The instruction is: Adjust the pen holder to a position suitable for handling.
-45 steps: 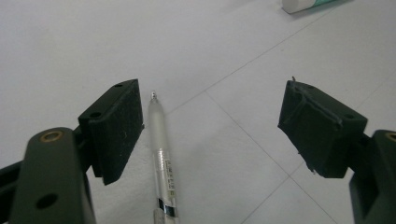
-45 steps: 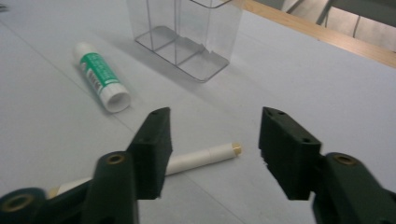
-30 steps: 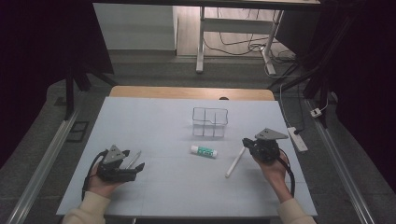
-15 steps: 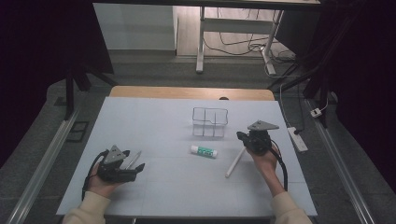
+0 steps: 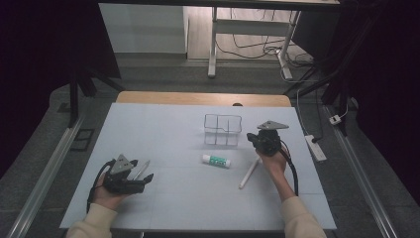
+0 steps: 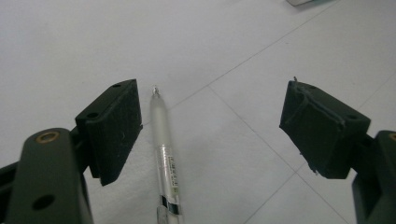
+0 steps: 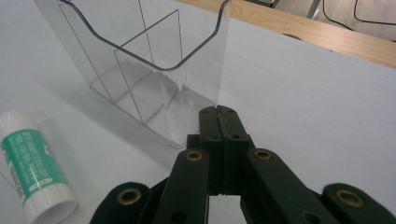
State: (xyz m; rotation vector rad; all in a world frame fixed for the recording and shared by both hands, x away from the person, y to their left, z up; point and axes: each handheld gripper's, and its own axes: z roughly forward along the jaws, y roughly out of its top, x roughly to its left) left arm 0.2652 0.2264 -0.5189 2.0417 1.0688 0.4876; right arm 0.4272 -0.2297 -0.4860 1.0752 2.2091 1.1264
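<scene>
My left tool (image 5: 144,177) rested low on the tabletop (image 5: 163,134), jaws spread wide, with a clear pen (image 6: 166,163) lying between them, close to one pad and untouched. Toward the middle lay a glue stick (image 5: 216,160), and behind it stood the clear divided organizer (image 5: 223,130). My right tool (image 7: 223,122), jaws pressed together on nothing, pointed at the organizer's near corner, just short of it.

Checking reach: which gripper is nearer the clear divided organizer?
Right. The right gripper sits just beside the clear divided organizer, jaws shut. The left gripper stays far off, open over a pen.
</scene>
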